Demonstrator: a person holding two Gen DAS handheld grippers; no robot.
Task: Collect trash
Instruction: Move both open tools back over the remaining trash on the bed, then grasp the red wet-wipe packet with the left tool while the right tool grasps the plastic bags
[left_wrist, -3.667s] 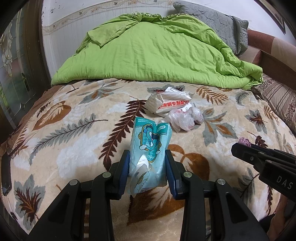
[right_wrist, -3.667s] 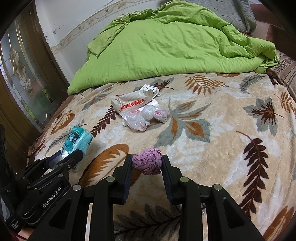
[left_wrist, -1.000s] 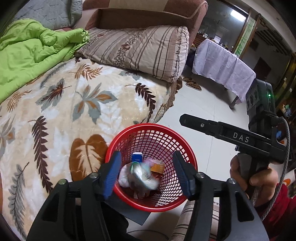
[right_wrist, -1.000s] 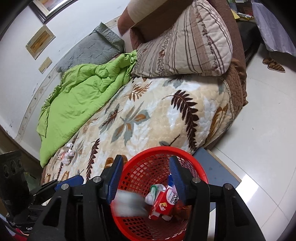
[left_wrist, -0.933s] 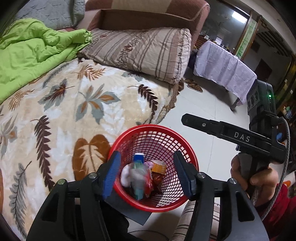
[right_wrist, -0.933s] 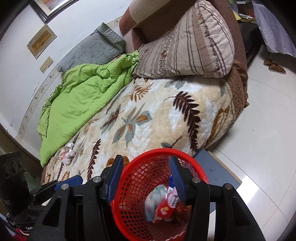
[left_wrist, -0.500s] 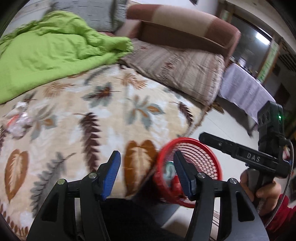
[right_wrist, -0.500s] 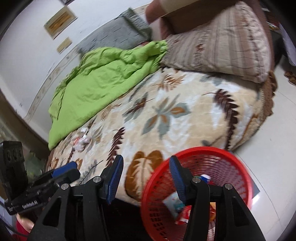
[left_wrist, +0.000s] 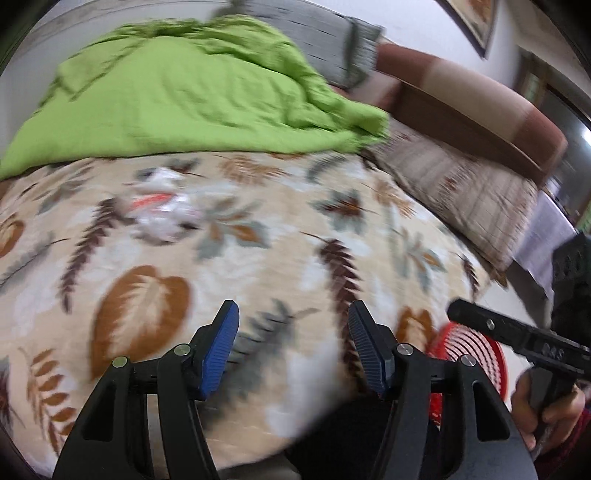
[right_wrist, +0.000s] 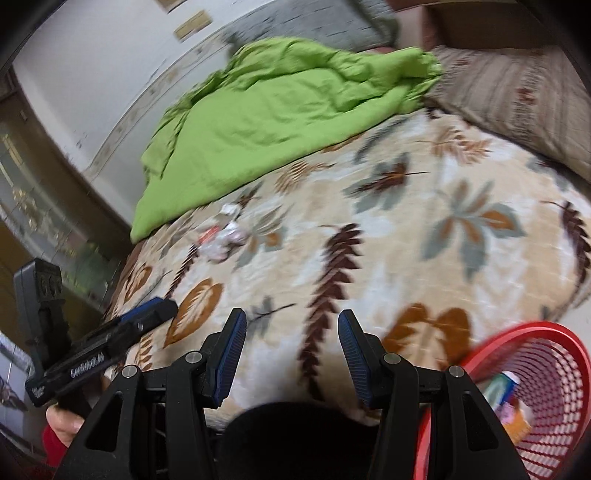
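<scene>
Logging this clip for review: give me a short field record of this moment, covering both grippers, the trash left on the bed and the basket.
left gripper: jaws opening, nothing between them
right gripper: open, empty
remaining trash: blurred white and clear wrappers on the leaf-print blanket, near the green quilt
red basket: beside the bed, holds several packets
image quality: motion blur in both views

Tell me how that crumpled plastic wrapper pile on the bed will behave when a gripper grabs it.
The wrapper pile looks like thin, crinkled film, so it is probably very light and will likely squash flat between the pads. It seems to be several loose pieces, so one may slip free. Blur hides finer detail.
</scene>
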